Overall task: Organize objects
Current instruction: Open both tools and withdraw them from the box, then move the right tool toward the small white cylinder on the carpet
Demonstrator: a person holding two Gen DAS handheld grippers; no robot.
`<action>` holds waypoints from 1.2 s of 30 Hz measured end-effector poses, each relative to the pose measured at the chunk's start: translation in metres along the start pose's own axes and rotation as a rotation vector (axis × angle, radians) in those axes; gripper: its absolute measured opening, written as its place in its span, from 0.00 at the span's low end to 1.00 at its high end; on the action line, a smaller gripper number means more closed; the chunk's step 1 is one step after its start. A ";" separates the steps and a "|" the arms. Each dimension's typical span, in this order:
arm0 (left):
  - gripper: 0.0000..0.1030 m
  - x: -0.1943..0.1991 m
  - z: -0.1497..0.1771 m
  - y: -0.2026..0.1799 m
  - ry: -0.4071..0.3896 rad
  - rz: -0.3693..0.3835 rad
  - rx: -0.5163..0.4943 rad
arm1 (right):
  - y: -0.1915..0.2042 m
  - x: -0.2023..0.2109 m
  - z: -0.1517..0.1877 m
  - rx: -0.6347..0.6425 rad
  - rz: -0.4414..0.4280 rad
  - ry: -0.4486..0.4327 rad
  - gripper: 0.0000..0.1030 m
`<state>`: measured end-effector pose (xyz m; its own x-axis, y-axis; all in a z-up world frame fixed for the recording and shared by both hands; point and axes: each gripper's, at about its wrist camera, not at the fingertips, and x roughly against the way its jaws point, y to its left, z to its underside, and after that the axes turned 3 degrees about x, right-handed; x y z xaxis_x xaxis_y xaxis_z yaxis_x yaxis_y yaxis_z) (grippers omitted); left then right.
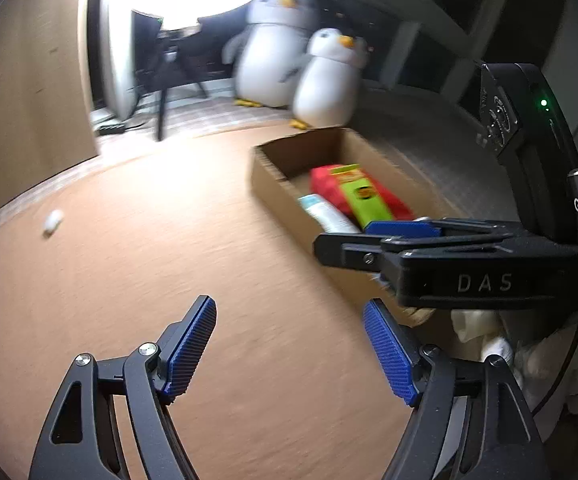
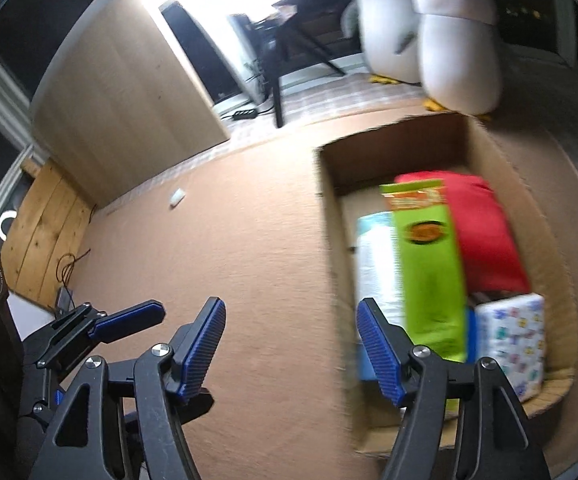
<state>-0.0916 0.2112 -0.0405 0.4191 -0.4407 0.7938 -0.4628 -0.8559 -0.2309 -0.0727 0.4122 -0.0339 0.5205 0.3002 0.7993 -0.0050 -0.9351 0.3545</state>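
Left gripper (image 1: 289,350): matt black plastic arms, ribbed blue rubbery pads (image 1: 191,350), shiny metal screws. Right gripper (image 2: 291,350): same build. Table (image 1: 129,280) under both: matt brown, fine felt-like grain. Cardboard box (image 2: 331,216) ahead-right of right gripper: raw matt corrugated board. Inside it: green packet (image 2: 429,272) glossy, red pouch (image 2: 485,232) smooth with slight sheen, printed white pack (image 2: 513,340) looks like soft film wrap. Far ahead: penguin toys (image 1: 325,80), soft plush.

in the cardboard box (image 2: 501,168) the green carton (image 2: 429,264) lies between tube (image 2: 377,256) and pouch (image 2: 485,232).
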 end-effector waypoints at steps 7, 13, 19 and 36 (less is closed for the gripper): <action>0.81 0.027 0.024 0.058 -0.007 -0.089 0.072 | 0.047 -0.028 -0.009 0.069 0.013 0.038 0.63; 0.83 0.049 0.046 0.105 -0.013 -0.138 0.150 | 0.087 -0.051 -0.019 0.136 0.013 0.053 0.63; 0.84 0.070 0.072 0.147 -0.015 -0.172 0.229 | 0.120 -0.078 -0.031 0.200 0.007 0.065 0.63; 0.84 0.104 0.168 0.239 0.016 -0.260 0.473 | 0.181 -0.180 -0.093 0.314 0.033 0.090 0.63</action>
<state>-0.0279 -0.0846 -0.1076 0.4591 -0.1973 0.8662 0.0587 -0.9662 -0.2512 -0.2465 0.2063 -0.0683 0.4472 0.2714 0.8523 0.2507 -0.9527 0.1719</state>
